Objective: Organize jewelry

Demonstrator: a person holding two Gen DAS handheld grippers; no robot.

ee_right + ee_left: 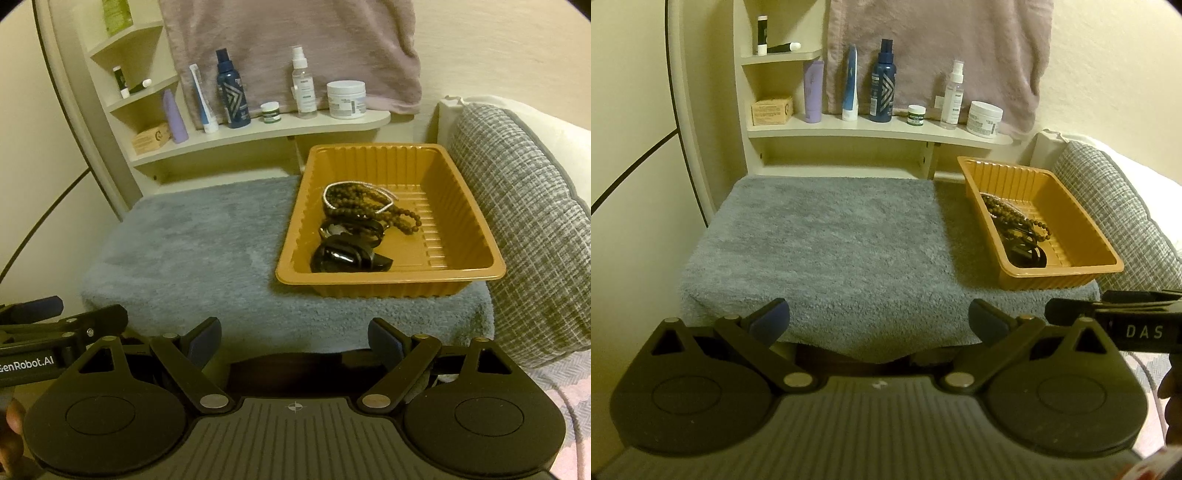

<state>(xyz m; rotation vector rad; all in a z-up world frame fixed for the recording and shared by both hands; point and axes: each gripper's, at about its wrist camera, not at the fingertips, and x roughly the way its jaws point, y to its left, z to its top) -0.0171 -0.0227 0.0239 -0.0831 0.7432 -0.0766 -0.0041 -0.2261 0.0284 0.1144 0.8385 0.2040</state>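
Only the right wrist view showed the tray's (391, 280) black bangles (347, 258); both claws (879, 321) (293, 338) gaped wide, empty.

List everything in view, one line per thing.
tray: one, orange, right side of the towel
beaded strands: a few, brown, in the tray
black pieces: a few, glossy, near end of the tray
towel: one, grey-blue, covering the table
bottles and tubes: several, blue, clear, lilac, on the shelf
jars: two, white, on the shelf
box: one, tan, shelf's left end
cloth: one, mauve, hanging behind the shelf
cushion: one, grey check, right of the tray
left gripper: fingers open, empty
right gripper: fingers open, empty
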